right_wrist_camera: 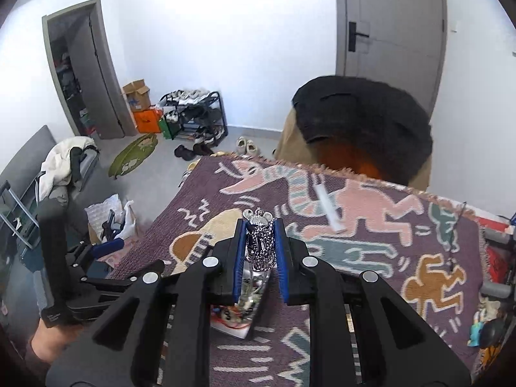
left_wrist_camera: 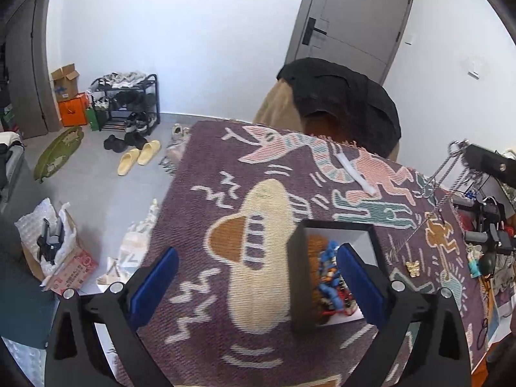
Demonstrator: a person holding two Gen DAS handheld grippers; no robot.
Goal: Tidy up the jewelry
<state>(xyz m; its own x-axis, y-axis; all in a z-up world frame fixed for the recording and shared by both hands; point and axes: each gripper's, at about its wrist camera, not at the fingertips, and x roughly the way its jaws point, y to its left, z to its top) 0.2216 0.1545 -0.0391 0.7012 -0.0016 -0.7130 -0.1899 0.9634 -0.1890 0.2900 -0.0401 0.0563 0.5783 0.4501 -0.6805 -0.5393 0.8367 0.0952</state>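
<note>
A black jewelry box (left_wrist_camera: 301,277) with a white inside stands open on the patterned purple blanket (left_wrist_camera: 225,167), with colourful beads and jewelry (left_wrist_camera: 329,280) in it. My left gripper (left_wrist_camera: 256,277) is open, its right finger (left_wrist_camera: 358,283) inside the box and its left finger (left_wrist_camera: 154,287) outside. My right gripper (right_wrist_camera: 259,251) is shut on a bunched silver chain necklace with a mouse-head pendant (right_wrist_camera: 259,225), held above the box (right_wrist_camera: 245,309). A small gold piece (left_wrist_camera: 413,268) lies on the blanket to the right of the box.
A white strip (left_wrist_camera: 354,174) lies on the blanket's far part. A chair draped in black cloth (left_wrist_camera: 342,96) stands behind the table. Cluttered gear (left_wrist_camera: 483,232) sits at the right edge. The left gripper's body (right_wrist_camera: 64,258) is close on the right gripper's left.
</note>
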